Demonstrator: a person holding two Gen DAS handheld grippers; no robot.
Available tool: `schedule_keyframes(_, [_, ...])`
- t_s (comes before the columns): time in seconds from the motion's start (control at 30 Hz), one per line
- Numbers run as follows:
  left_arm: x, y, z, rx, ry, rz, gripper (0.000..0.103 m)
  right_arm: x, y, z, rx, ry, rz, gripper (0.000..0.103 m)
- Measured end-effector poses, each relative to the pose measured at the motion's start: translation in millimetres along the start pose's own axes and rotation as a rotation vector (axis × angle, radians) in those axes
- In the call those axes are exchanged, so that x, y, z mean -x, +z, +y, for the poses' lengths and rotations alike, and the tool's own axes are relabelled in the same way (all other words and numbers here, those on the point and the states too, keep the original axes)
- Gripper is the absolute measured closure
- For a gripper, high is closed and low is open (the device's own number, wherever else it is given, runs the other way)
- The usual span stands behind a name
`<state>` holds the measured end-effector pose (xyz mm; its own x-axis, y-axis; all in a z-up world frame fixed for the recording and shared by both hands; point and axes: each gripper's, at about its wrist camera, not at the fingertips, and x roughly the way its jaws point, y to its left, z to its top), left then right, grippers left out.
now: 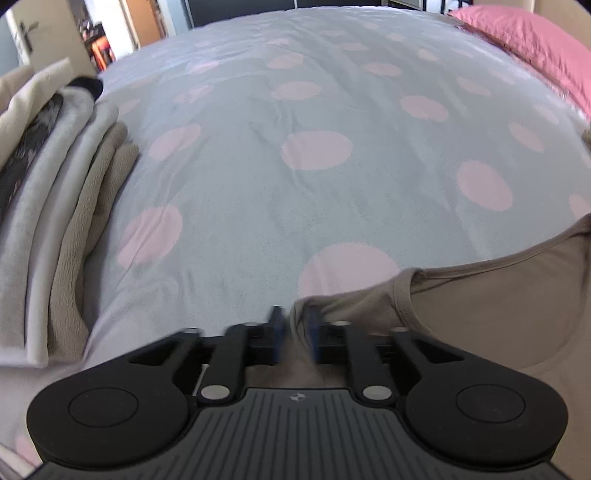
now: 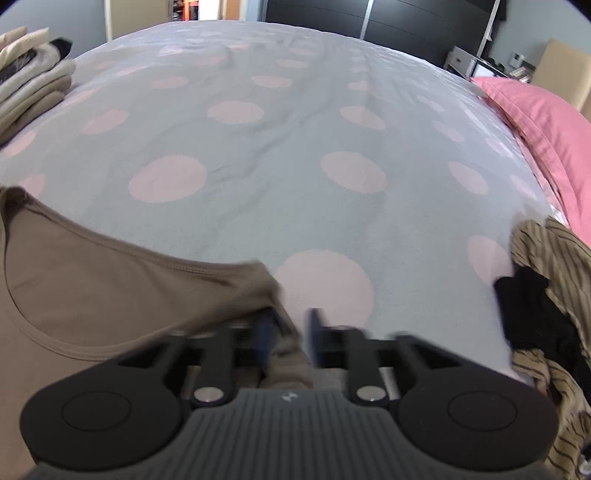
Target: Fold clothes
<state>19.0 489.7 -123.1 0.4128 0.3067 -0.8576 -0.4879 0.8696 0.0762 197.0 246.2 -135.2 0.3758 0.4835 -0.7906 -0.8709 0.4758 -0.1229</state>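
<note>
A bed (image 1: 258,177) fills the room's middle, its grey cover dotted with pale pink rounds and lightly creased. A pink pillow (image 2: 535,110) lies along its right edge, a dark wardrobe (image 2: 369,22) stands behind, and a doorway shows at the far left. A folded stack (image 1: 55,177) sits on the bed's left side; an unfolded heap (image 2: 554,314), striped tan with something black in it, waits on the right.

The tan top (image 2: 92,288) lies flat at the near edge, neckline facing up the bed. The left hand-held gripper (image 1: 293,334) stands slackened at one shoulder, cloth between its blue pads but apparently not pinched. The right hand-held gripper (image 2: 288,339) is likewise released, parted wider, the other shoulder bunched between its pads.

From here, the risk I see is the soft cover: a low re-grip could catch the bedding along with the top. The bunched shoulder could also set a crooked fold, and the top may slide off the near edge.
</note>
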Motion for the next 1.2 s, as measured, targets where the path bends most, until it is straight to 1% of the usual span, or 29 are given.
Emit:
schedule_keyframes(0.03, [7,-1,3,0.005,-0.012,-0.009,0.073,7,1,-3,-0.010,0.000,-0.005,0.055])
schedule_keyframes(0.1, [26,-5,8,0.004,-0.019,-0.025,0.070,24,0,-9,-0.030,0.003,-0.007,0.055])
schedule_keyframes(0.17, [48,-11,13,0.008,-0.020,-0.034,0.061,44,-3,-16,-0.051,0.011,0.000,0.055])
schedule_keyframes(0.27, [77,-25,23,0.020,-0.034,-0.023,0.061,74,-11,-26,-0.085,0.025,0.014,0.055])
schedule_keyframes(0.33, [95,-39,28,0.017,-0.024,-0.007,0.061,93,-23,-32,-0.110,0.036,0.034,0.055])
schedule_keyframes(0.4, [110,-54,33,0.022,-0.007,0.005,0.061,107,-40,-38,-0.143,0.046,0.061,0.061])
schedule_keyframes(0.5, [126,-79,41,0.057,0.003,0.022,0.060,124,-70,-44,-0.214,0.066,0.102,0.062])
schedule_keyframes(0.6, [136,-105,47,0.085,0.007,0.051,0.058,132,-102,-43,-0.258,0.078,0.158,0.063])
schedule_keyframes(0.73, [135,-141,49,0.124,0.012,0.112,0.058,135,-137,-35,-0.280,0.094,0.210,0.065])
schedule_keyframes(0.83, [132,-164,46,0.129,0.019,0.147,0.058,135,-154,-33,-0.317,0.120,0.228,0.065])
schedule_keyframes(0.87, [132,-170,45,0.132,0.024,0.157,0.055,135,-159,-32,-0.328,0.129,0.235,0.065])
schedule_keyframes(0.93, [129,-180,43,0.145,0.028,0.178,0.050,134,-165,-30,-0.325,0.126,0.251,0.064])
schedule_keyframes(1.03, [124,-193,41,0.162,0.036,0.216,0.050,130,-180,-27,-0.326,0.109,0.296,0.065])
schedule_keyframes(1.07, [122,-197,40,0.167,0.041,0.231,0.050,131,-183,-26,-0.331,0.110,0.300,0.067])
schedule_keyframes(1.13, [117,-203,39,0.180,0.047,0.260,0.050,132,-190,-24,-0.342,0.112,0.304,0.085])
schedule_keyframes(1.17, [116,-206,39,0.185,0.049,0.270,0.051,134,-192,-25,-0.357,0.124,0.309,0.100])
schedule_keyframes(1.2, [116,-208,39,0.186,0.050,0.274,0.051,136,-193,-27,-0.375,0.122,0.306,0.101])
